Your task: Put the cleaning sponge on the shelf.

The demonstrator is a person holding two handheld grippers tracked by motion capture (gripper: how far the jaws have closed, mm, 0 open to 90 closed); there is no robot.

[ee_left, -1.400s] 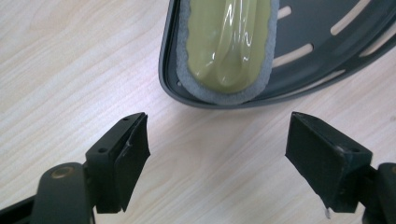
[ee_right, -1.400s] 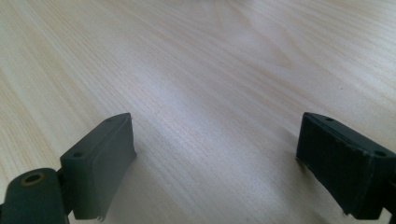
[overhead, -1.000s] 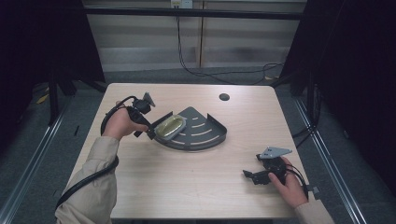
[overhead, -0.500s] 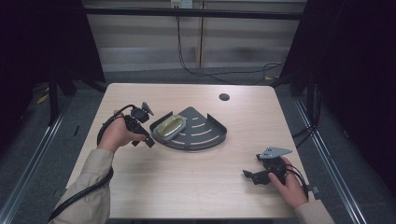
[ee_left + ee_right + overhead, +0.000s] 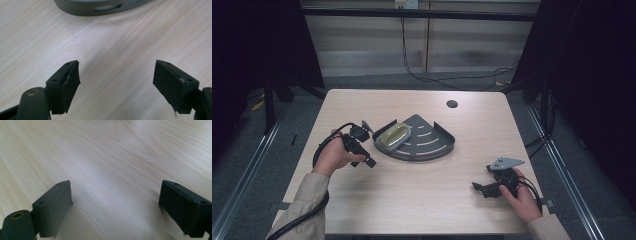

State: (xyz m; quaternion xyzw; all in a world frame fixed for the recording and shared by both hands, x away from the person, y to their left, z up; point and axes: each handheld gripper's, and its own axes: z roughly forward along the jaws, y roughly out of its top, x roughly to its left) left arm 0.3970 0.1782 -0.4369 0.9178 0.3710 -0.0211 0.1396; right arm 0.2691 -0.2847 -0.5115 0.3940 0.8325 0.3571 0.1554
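Note:
A dark grey quarter-round tray lies on the table's middle, with a yellowish oval object in its left part. Its curved wall runs along the top of the left gripper view. My left gripper is held just left of the tray, low over the wood. Its jaws are wide apart with nothing between them. My right gripper rests near the front right of the table, open and empty, pointing left over bare wood.
A small round dark hole sits in the tabletop at the back right. Cables trail from both grippers. Dark frame posts and floor surround the table on all sides.
My left gripper has let go at the tray's left corner and drawn back toward the front left. The yellowish object stays in the tray. The right gripper has not moved.

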